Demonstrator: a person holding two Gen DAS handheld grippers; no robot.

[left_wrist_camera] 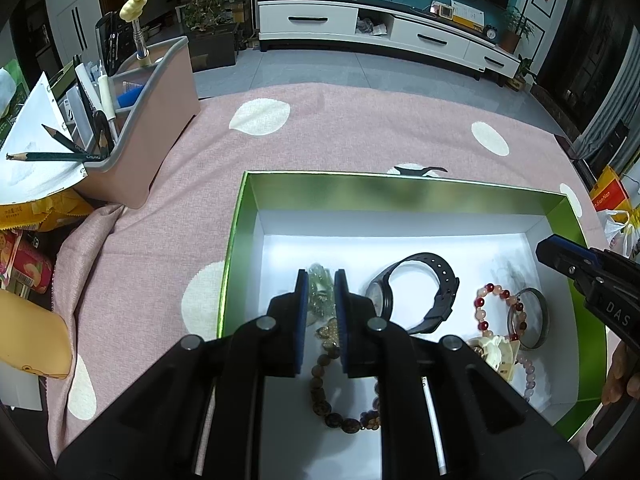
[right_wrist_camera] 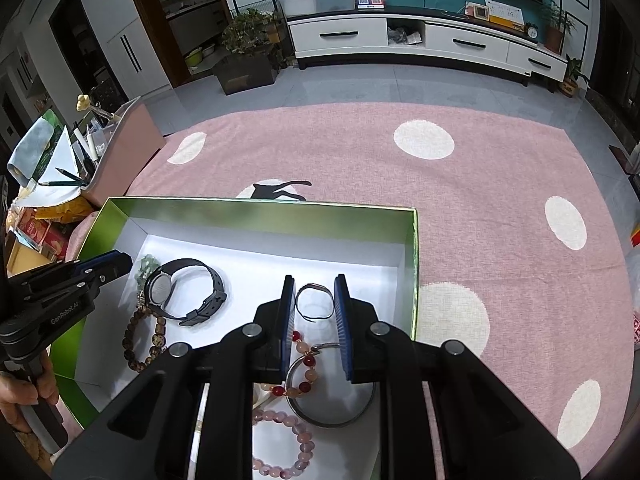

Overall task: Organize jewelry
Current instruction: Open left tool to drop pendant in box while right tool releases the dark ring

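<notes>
Green bead strand [left_wrist_camera: 320, 292] mostly hidden behind left gripper [left_wrist_camera: 321, 280] jaws; brown bead bracelet [left_wrist_camera: 340, 400] partly covered too. Cream ornament [left_wrist_camera: 494, 350] half behind gripper body, type unclear. Pink bracelet [right_wrist_camera: 286, 446] cut by right gripper [right_wrist_camera: 314, 286] frame. Box [right_wrist_camera: 256, 205] near wall out of sight.

Both wrist cameras are looking forward and steeply down along their own fingers, hovering close over the green box [left_wrist_camera: 400, 186] [right_wrist_camera: 256, 206], with the TV cabinet [left_wrist_camera: 384, 32] [right_wrist_camera: 420, 38] lying far beyond it. The left one is sitting over the box's left half, the right one over its right half. The 2 views are sharing the box's white floor, the black watch [left_wrist_camera: 416, 292] [right_wrist_camera: 188, 292], and each other's gripper at the box's side edges.
</notes>
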